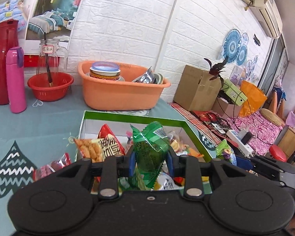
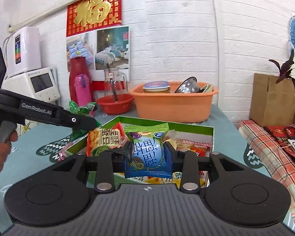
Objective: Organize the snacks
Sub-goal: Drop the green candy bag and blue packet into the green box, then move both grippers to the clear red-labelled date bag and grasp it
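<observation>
Green packet [image 1: 150, 153] hides box [image 1: 127, 116] contents; blue packet [image 2: 148, 153] likewise.

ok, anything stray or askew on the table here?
Yes: a red snack packet lies on the tablecloth outside the green box, left of it. Inside, the snacks sit in a jumbled heap. Each gripper holds one packet above the box: left green, right blue.

box [image 1: 179, 122] floor hidden by snacks, person's hand [image 2: 0, 153] cut off
</observation>
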The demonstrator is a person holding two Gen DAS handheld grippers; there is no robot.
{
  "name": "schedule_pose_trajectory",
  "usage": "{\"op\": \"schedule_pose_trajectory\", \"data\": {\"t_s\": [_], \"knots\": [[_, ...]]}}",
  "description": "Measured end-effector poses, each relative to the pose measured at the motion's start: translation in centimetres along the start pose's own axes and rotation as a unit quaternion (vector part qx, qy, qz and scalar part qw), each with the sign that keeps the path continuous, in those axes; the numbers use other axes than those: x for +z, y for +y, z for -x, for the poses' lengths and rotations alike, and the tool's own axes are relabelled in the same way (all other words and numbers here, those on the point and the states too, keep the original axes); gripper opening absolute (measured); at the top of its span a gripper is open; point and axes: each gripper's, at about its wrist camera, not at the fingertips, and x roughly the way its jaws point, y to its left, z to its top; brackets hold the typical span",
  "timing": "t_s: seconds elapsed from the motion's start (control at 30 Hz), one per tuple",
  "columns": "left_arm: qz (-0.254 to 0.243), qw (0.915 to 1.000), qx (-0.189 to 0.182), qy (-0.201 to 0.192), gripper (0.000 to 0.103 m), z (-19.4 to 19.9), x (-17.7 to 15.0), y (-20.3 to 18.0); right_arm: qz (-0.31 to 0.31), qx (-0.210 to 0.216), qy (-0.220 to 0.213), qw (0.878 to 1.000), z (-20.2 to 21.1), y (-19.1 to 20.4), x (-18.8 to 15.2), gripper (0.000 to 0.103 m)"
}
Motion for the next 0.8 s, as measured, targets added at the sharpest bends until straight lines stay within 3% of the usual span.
{"op": "schedule_pose_trajectory", "data": {"t_s": [0.5,0.53,0.57,0.6,0.7,0.8], "knots": [[0.032,0.9988,0.030,0.023,0.072,-5.8,1.4,3.2,0.014,0.012,0.008,1.000,-8.0,0.0,0.6,0.060],[0.032,0.9987,0.030,0.027,0.076,-6.1,1.3,3.2,0.017,0.013,0.011,1.000,-8.4,0.0,0.5,0.062],[0.033,0.9986,0.030,0.028,0.089,-6.2,1.1,3.3,0.023,0.016,0.016,0.999,-8.7,0.0,0.3,0.063],[0.034,0.9986,0.028,0.028,0.102,-6.3,1.0,3.4,0.030,0.016,0.020,0.999,-9.0,0.1,0.0,0.066],[0.035,0.9989,0.031,0.009,0.103,-5.7,0.6,3.4,0.058,0.011,0.017,0.998,-8.8,0.5,-0.7,0.103],[0.030,0.9990,0.033,0.000,0.103,-5.0,0.5,3.2,0.073,-0.007,0.005,0.997,-8.0,0.8,-1.0,0.103]]}}
